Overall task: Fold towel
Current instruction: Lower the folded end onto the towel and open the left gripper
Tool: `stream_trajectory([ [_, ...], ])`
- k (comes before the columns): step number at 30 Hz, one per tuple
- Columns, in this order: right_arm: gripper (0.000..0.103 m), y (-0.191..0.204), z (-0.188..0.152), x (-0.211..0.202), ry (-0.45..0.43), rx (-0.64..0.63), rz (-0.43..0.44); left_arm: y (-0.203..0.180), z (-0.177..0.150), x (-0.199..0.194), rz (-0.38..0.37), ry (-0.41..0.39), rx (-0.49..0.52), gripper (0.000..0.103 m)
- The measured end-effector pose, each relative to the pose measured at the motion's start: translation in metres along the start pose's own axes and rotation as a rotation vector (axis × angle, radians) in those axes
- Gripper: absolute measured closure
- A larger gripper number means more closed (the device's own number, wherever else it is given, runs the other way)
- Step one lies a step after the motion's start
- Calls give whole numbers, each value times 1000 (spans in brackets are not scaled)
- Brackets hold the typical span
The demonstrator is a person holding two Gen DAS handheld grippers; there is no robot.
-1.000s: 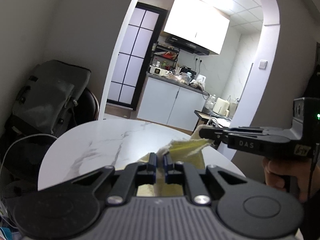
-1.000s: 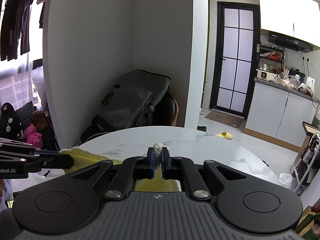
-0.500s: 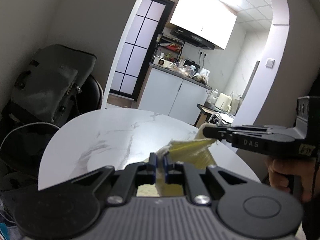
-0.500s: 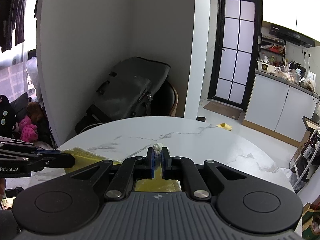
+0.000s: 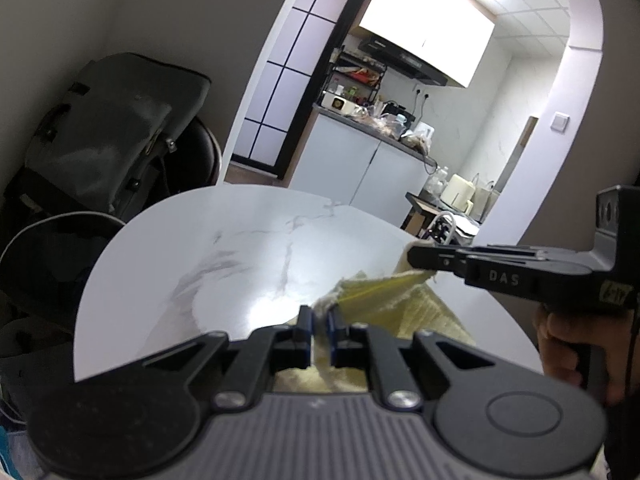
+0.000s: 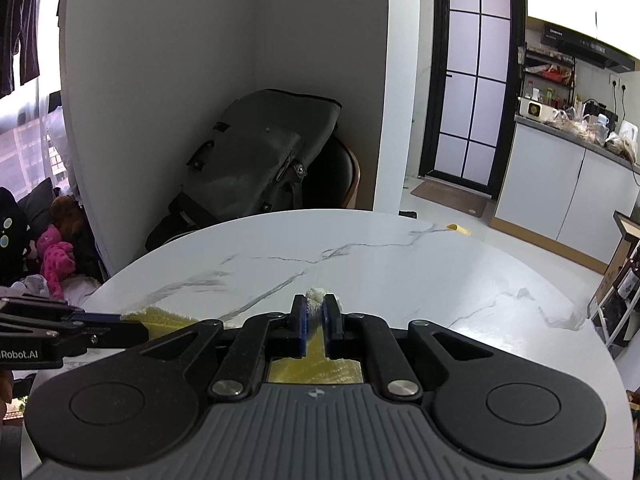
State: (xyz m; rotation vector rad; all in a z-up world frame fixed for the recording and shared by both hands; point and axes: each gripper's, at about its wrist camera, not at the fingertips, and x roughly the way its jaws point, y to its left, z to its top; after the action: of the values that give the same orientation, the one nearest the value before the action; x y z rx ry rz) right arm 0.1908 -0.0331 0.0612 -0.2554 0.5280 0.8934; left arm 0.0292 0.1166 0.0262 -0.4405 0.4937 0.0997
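The yellow towel (image 5: 384,300) hangs stretched between my two grippers just above the white marble table (image 5: 200,260). My left gripper (image 5: 319,320) is shut on one corner, with a pale tuft poking out past its pads. My right gripper (image 6: 314,308) has the other corner between its pads, and its jaws are opening slightly. In the right wrist view the towel (image 6: 168,318) runs left to the left gripper (image 6: 120,318) and lies yellow under my fingers. In the left wrist view the right gripper (image 5: 412,254) comes in from the right, held by a hand (image 5: 568,344).
A grey backpack (image 6: 260,152) sits on a dark chair behind the round table (image 6: 400,272). Plush toys (image 6: 56,256) lie at the far left. White kitchen cabinets (image 6: 560,200) stand at the right, past the table's edge.
Both grippers have sunk toward the tabletop and moved forward over it with the towel. The gap between the right gripper's pads looks a touch wider.
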Motion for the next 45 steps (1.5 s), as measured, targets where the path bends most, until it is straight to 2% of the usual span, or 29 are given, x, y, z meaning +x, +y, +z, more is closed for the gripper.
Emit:
stream_trajectory([
  [6,82,-4,3,1,-24,22,-30,8,2,7,33,7,-3,91],
  [9,75,-5,2,1,-18,17,-33,10,3,7,43,9,-1,84],
  [10,74,-5,2,1,-15,16,-33,9,3,6,52,6,2,77],
  [11,74,-6,1,1,-12,16,-34,9,4,6,65,2,4,67],
  [13,72,-5,0,1,-3,15,-30,9,5,3,86,-12,10,54],
  [16,70,-4,-6,0,12,8,-20,7,4,-1,108,-23,23,48],
  [26,70,-9,-30,-22,15,58,-15,-13,-8,-17,146,-33,71,47],
  [38,70,-7,-66,-40,49,92,27,-57,-21,-23,113,-52,174,47],
  [45,70,-5,-83,-45,81,83,32,-73,-34,-9,102,18,209,47],
])
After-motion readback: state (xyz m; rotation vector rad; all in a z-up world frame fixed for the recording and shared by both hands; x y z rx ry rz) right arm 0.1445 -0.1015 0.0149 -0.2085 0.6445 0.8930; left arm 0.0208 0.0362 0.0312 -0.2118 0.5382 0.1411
